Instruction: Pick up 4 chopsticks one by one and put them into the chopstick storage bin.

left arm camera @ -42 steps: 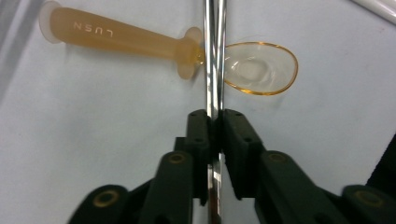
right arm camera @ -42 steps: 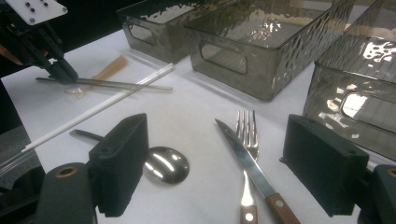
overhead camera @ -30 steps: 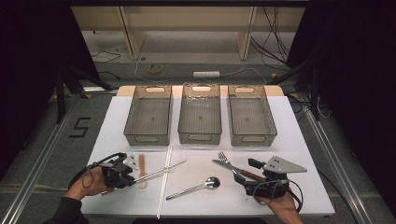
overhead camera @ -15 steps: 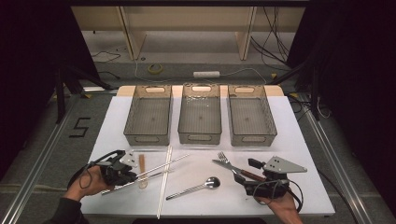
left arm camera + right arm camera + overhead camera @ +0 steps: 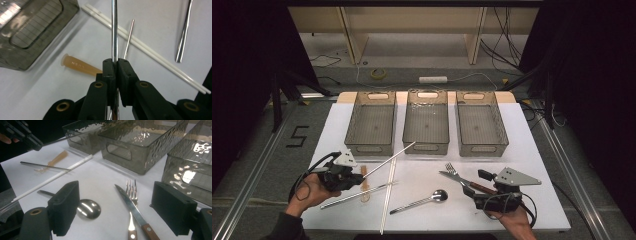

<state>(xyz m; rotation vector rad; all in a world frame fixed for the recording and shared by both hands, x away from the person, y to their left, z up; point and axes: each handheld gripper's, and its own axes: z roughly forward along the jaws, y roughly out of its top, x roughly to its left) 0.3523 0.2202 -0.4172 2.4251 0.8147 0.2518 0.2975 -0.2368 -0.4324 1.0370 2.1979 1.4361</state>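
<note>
Left gripper [image 5: 357,175], jaws clamped on metal chopstick [image 5: 389,156], held it raised off white table [image 5: 532,150], tip angled toward left bin [image 5: 373,125]. Right gripper [image 5: 117,212] waited with jaws wide, empty, above knife [image 5: 131,207] and fork [image 5: 131,195]. Best handling, likely: keep grip firm, carry stick level, clear bin rim, then lower inside before release.

The metal chopstick [image 5: 114,30] runs off the frame's top; its tip perhaps blurred.
</note>
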